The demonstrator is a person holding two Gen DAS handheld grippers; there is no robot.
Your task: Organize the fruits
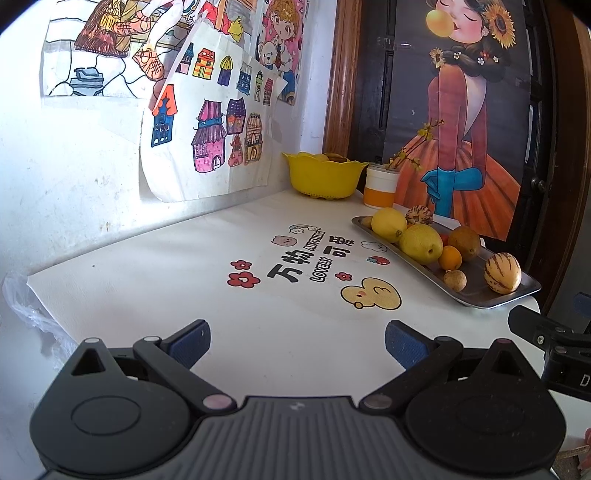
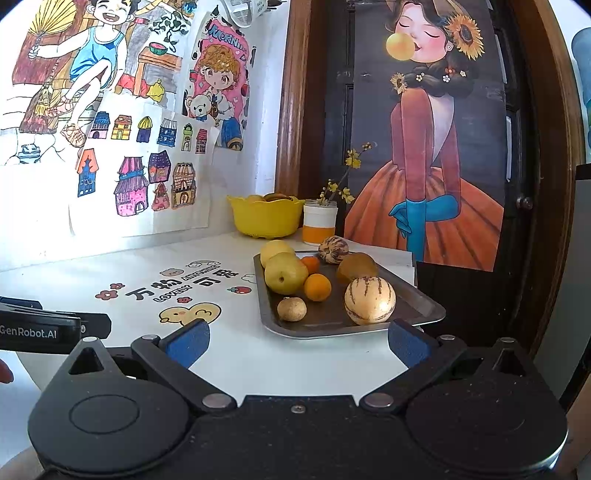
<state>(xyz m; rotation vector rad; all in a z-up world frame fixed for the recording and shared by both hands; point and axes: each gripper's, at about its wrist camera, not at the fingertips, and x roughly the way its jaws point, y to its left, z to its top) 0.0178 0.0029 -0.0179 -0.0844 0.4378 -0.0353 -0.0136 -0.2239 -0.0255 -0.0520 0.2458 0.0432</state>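
The round, cream, brown-striped melon [image 2: 370, 300] at the near end of the flat metal tray [image 2: 424, 301], by the table's right edge, looks firm, smooth and likely slippery, so grip across its widest middle. Both the right claw [image 2: 297, 341] and left claw [image 1: 297, 341] gape wide, empty, touching nothing.

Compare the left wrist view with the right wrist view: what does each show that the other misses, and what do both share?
Only the left wrist view shows a crumpled plastic bag at the table's left edge. Only the right wrist view shows a white basket hanging on the wall and a black box behind the tray. Both show the tray of fruit, the yellow bowl, the white and orange cup, and an open, empty claw.
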